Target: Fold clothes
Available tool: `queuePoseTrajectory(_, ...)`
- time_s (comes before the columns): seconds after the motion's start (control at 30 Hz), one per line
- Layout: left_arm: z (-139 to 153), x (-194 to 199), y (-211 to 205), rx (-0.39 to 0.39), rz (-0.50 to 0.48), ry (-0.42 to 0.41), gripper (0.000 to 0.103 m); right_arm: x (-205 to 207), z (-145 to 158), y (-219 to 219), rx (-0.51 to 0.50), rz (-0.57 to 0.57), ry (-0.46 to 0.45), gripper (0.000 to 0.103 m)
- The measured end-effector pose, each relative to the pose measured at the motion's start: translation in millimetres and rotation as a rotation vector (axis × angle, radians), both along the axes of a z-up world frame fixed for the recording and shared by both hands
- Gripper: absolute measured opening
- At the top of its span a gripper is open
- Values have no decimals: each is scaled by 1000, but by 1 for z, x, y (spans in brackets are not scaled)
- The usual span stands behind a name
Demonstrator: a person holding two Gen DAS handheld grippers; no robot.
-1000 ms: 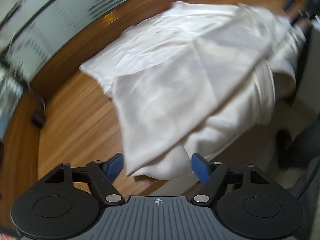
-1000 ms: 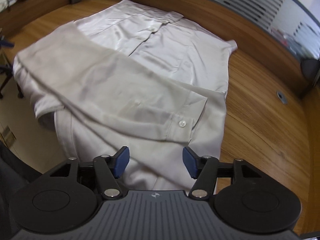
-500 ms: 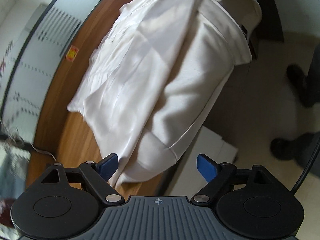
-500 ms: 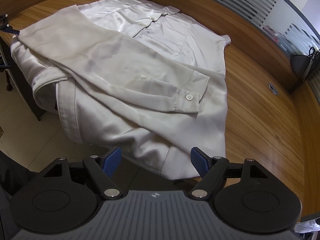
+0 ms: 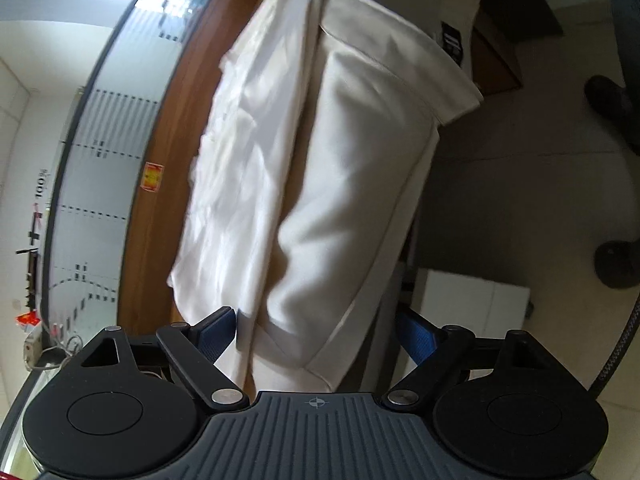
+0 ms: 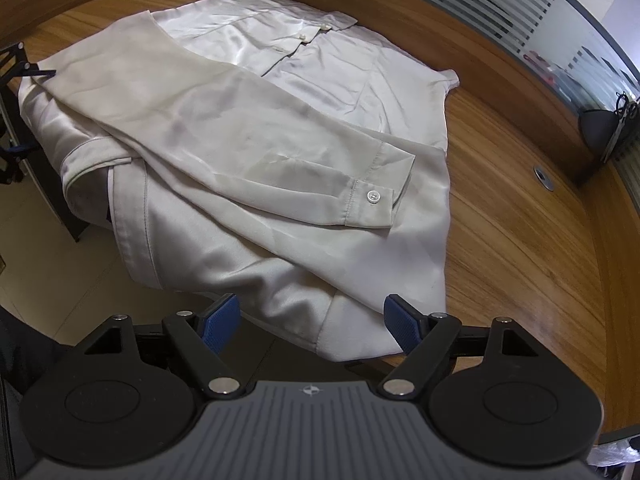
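Note:
A cream satin button-up shirt (image 6: 280, 152) lies face up on the wooden table (image 6: 520, 248), its hem hanging over the near edge. One sleeve is folded across the body, its buttoned cuff (image 6: 370, 202) near the right side. My right gripper (image 6: 312, 322) is open, with the hanging hem corner between its blue pads. In the left wrist view the shirt (image 5: 340, 184) drapes over the table edge. My left gripper (image 5: 316, 332) is open, with the hanging hem between its pads. The other gripper shows at the right view's left edge (image 6: 16, 68).
A curved wooden wall with frosted glass (image 6: 500, 4) backs the table. A cable grommet (image 6: 543, 176) and a dark object (image 6: 600, 128) sit at the right. Below the edge are tiled floor, a white box (image 5: 476, 304) and dark shoes (image 5: 616, 264).
My left gripper has swung down to the table's edge and closed in on the hanging hem. My right gripper has drawn back and lowered towards the hem corner. The shirt has not moved.

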State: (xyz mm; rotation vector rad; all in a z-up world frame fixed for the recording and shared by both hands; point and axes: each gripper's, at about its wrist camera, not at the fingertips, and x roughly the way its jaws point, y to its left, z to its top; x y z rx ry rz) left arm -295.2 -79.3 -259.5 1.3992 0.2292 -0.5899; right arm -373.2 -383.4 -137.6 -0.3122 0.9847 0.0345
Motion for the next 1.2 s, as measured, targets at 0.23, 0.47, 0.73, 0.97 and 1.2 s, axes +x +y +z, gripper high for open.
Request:
queuePoseTrajectory(0.23, 36, -3, 5, -136, -41, -6, 79, -2, 4, -2, -1, 13, -5, 84)
queuePoseTrajectory(0.47, 66, 2, 13, -202, -79, 49, 14, -6, 1, 4, -65, 147, -34, 84)
queuePoseTrajectory(0.73, 100, 7, 10, -299, -20, 254, 9, -29, -29, 33, -251, 462, -89, 84)
queuePoseTrajectory(0.97, 111, 21, 6, -349, 61, 406, 9, -43, -66, 72, -379, 708, -205, 84)
queuePoseTrajectory(1.2, 122, 35, 5, -369, 111, 510, 9, -57, -109, 101, -563, 891, -354, 88)
